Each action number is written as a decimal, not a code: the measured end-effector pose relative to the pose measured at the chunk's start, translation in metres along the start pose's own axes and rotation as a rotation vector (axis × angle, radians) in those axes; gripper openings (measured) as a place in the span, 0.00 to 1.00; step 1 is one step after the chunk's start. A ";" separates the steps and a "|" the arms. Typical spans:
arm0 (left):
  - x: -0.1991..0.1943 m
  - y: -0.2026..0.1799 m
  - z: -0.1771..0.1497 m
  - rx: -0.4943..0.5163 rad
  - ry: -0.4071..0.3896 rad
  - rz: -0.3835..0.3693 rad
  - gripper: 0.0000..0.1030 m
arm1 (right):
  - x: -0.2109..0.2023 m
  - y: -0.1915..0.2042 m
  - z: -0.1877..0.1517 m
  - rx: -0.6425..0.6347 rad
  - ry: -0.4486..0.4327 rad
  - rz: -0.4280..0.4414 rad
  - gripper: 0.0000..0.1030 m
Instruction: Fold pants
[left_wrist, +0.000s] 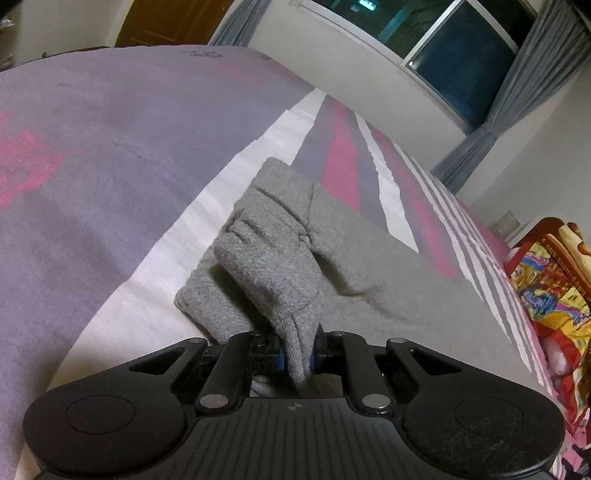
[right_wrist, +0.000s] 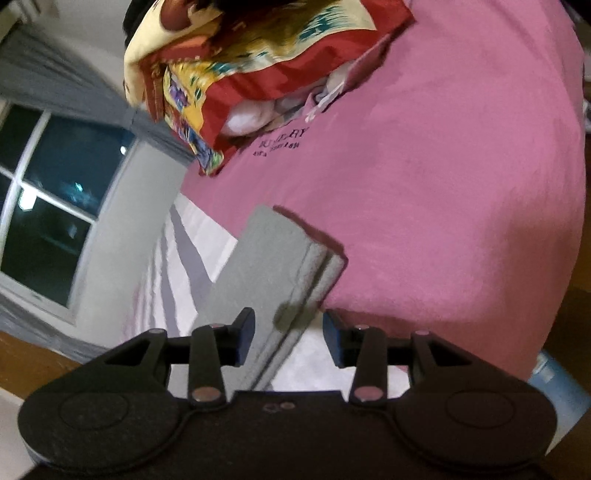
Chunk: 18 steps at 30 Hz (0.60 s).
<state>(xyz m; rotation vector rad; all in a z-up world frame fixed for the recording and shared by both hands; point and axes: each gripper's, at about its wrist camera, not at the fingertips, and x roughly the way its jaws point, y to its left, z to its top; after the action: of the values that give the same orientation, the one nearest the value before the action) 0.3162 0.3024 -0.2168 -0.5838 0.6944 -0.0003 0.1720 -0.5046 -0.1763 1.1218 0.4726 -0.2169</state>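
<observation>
A: In the left wrist view, what surface is there?

B: A bed (left_wrist: 110, 166) with a cover in grey-purple, pink and white stripes. Behind it stand a pale wall, a dark window (left_wrist: 454, 48) with grey curtains (left_wrist: 524, 85), and a brown door (left_wrist: 166, 22) at the top left.

A: And where are the pants?

B: The grey pants (left_wrist: 266, 251) lie on the bed, across a white stripe, with one part bunched up and lifted. The left gripper (left_wrist: 297, 356) is closed on a fold of this grey cloth; the cloth passes between its blue pads.

A: Anything else there?

B: At the right edge lies a colourful blanket (left_wrist: 546, 280) in red and yellow.

A: Now the right wrist view?

B: This picture is tilted and a bit blurred. Here the bed cover (right_wrist: 443, 184) is mostly pink, with dark printed letters (right_wrist: 280, 142) that this view alone shows. The colourful blanket (right_wrist: 229, 66) is at the top, with something white under its edge. The window (right_wrist: 48, 206) is at the left, and a wooden floor (right_wrist: 22, 354) shows at the lower left.

A: And the pants there?

B: A flat, folded end of the grey pants (right_wrist: 273, 258) reaches from the bed toward the camera. The right gripper (right_wrist: 289, 338) stands open, its pads on either side of the cloth edge and not pressing on it.

A: Does one view show the other gripper?

B: No, each view shows only its own.
</observation>
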 end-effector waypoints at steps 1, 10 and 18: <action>0.000 0.001 0.003 -0.001 0.001 0.000 0.11 | 0.003 -0.001 0.001 0.007 0.006 -0.002 0.42; 0.002 0.012 0.005 -0.033 0.004 -0.002 0.13 | 0.028 0.050 0.011 -0.272 0.013 -0.122 0.08; 0.003 0.008 0.007 -0.017 0.012 0.017 0.13 | 0.033 0.058 0.004 -0.519 -0.052 -0.195 0.14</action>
<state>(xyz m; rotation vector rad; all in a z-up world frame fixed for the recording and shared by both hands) 0.3211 0.3119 -0.2180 -0.5951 0.7113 0.0179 0.2256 -0.4817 -0.1434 0.5623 0.5532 -0.2741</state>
